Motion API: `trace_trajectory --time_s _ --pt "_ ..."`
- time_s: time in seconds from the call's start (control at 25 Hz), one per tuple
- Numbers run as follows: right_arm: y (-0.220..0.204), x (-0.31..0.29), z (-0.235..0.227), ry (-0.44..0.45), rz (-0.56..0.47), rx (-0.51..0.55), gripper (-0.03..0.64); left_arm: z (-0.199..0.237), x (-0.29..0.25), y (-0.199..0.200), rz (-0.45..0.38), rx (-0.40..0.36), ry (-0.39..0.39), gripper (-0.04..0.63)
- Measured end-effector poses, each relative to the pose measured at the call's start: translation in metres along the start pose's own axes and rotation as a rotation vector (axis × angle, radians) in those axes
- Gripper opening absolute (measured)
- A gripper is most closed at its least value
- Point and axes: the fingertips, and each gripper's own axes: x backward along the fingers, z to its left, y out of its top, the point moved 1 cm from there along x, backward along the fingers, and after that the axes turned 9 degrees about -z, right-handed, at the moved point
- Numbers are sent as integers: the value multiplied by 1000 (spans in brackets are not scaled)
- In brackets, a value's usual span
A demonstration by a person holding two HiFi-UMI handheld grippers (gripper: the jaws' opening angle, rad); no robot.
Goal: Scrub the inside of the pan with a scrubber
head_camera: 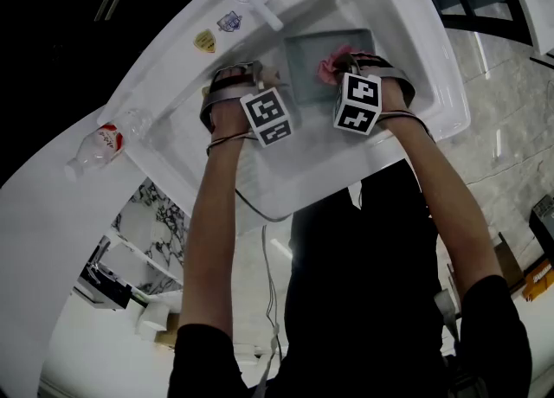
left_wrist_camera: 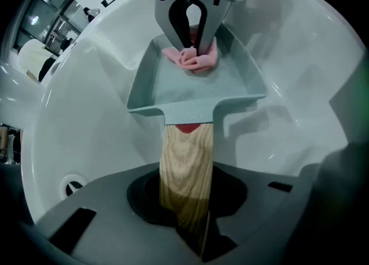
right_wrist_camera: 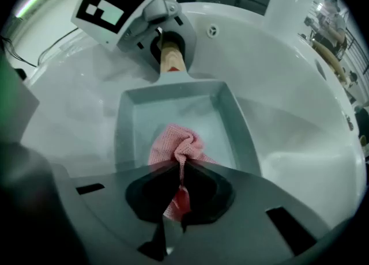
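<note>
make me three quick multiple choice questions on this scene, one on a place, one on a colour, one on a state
1. Where does the pan lie?
A. on a stove
B. in the sink
C. on the floor

2. What colour is the scrubber?
A. yellow
B. blue
C. pink

3. How does the left gripper stand?
A. shut on the pan's wooden handle
B. open and empty
C. shut on the scrubber

Answers:
1. B, since white basin walls surround the pan in both gripper views.
2. C, since the crumpled cloth pinched by the right gripper inside the pan is pink.
3. A, since the left gripper view shows the wooden handle running between its jaws, with the scrubber far off at the other end of the pan.
</note>
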Motion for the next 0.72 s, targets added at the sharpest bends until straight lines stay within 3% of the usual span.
trace_trajectory --time_s 0.16,0.36,0.48,0.64,0.72 --pt "19 -2 37 198 -60 32 37 0 -1 -1 8 -3 0 104" --pt "-9 5 41 286 68 48 37 0 -2 -1 11 -6 -3 103" --pt "-15 6 26 223 63 28 37 0 -2 -1 12 -5 -3 103" --pt "-14 3 -13 17 45 37 37 0 -1 -1 11 -5 -3 103" --pt "-14 2 -35 -103 58 91 37 0 -1 -1 11 -4 -2 103"
